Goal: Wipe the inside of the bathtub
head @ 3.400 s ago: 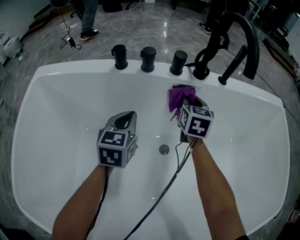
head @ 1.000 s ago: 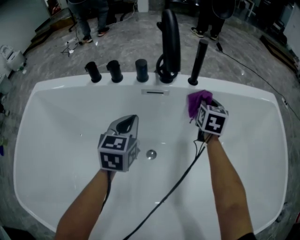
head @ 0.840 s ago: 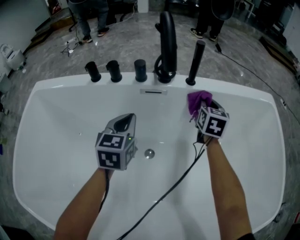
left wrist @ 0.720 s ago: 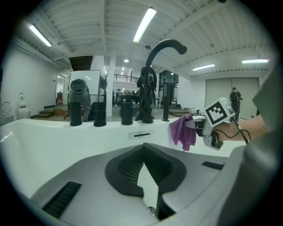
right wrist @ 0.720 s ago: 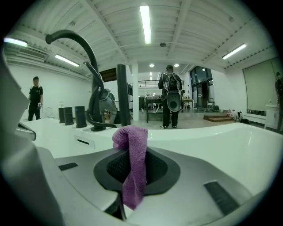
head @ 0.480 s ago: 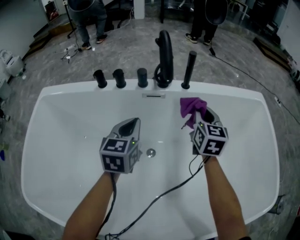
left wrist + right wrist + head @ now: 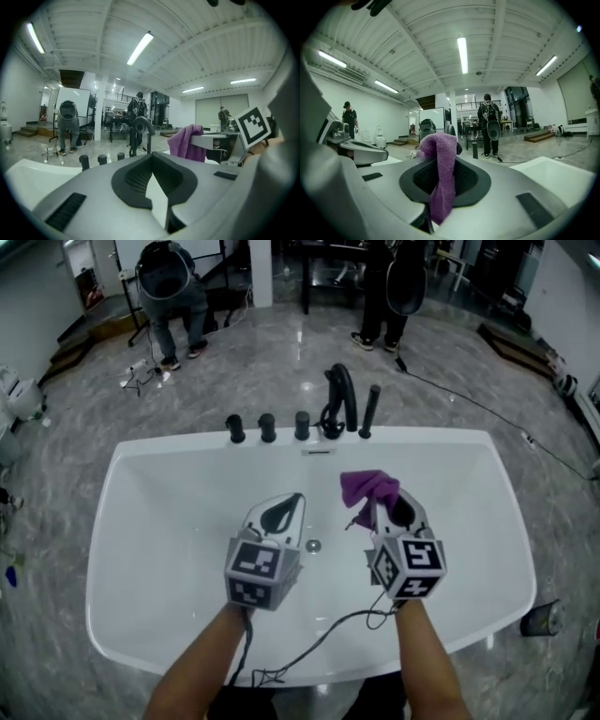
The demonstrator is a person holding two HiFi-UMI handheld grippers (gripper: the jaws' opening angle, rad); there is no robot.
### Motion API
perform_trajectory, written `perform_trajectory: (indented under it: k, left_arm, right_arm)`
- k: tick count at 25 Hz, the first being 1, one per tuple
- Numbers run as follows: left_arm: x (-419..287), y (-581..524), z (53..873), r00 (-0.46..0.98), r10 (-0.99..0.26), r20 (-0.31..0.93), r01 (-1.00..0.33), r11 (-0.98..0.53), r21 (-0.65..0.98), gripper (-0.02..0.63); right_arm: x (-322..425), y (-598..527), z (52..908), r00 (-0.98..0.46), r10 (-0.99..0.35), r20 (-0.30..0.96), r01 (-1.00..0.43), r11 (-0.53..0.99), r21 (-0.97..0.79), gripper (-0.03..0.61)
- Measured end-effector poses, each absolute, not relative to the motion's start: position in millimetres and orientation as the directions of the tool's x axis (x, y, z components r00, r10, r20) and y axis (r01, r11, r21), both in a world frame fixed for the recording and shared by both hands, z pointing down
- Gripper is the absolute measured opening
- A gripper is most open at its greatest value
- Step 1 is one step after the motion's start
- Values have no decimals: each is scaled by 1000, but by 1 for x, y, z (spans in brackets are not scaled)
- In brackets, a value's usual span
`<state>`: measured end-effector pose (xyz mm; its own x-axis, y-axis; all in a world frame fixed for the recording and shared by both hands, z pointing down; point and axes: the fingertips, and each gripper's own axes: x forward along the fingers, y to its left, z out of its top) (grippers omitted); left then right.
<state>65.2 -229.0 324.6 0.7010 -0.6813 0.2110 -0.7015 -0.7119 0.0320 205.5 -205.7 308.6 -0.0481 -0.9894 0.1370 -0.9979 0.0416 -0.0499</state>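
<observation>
Head view: the white oval bathtub (image 7: 150, 521) lies with its long axis from 9 to 3 o'clock. A black curved faucet (image 7: 339, 401) and three black round knobs (image 7: 267, 427) stand on its 12 o'clock rim.

The right tool (image 7: 392, 510) is clamped on a purple terry cloth (image 7: 367, 488). The cloth sits at about 1 o'clock from the round metal drain (image 7: 313, 546), over the tub's interior. It is bunched at the tool's tip and points toward 12 o'clock, at the faucet. Whether it touches the tub wall cannot be told here.

The left tool (image 7: 286, 507) is at 10 o'clock from the drain, also pointing to 12 o'clock. It is closed, tips touching, with nothing between them.

Right gripper view: the cloth's long axis runs along the jaws. It loops over the tips and hangs down into the gap, a detail the head view does not show.

Left gripper view: the cloth drapes off the right tool's tip, seen against the hall beyond the rim.
</observation>
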Motion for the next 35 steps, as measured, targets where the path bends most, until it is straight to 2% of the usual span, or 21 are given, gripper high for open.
perform_trajectory:
  k: [6, 12, 26, 35]
  left_arm:
    - [29, -168, 238, 758, -631, 168, -633, -773, -49, 6]
    - [1, -99, 157, 744, -663, 86, -662, -748, -41, 6]
    - [-20, 112, 41, 614, -788, 45, -789, -614, 23, 6]
    - [-6, 182, 5, 647, -762, 31, -763, -646, 29, 6]
  right_arm:
    - [126, -138, 217, -67, -996, 66, -997, 65, -36, 58]
    - [76, -64, 135, -135, -991, 0, -990, 135, -40, 60]
    - [84, 140, 21, -285, -953, -102, -955, 292, -54, 61]
    - [93, 213, -12, -330, -937, -115, -937, 340, -80, 61]
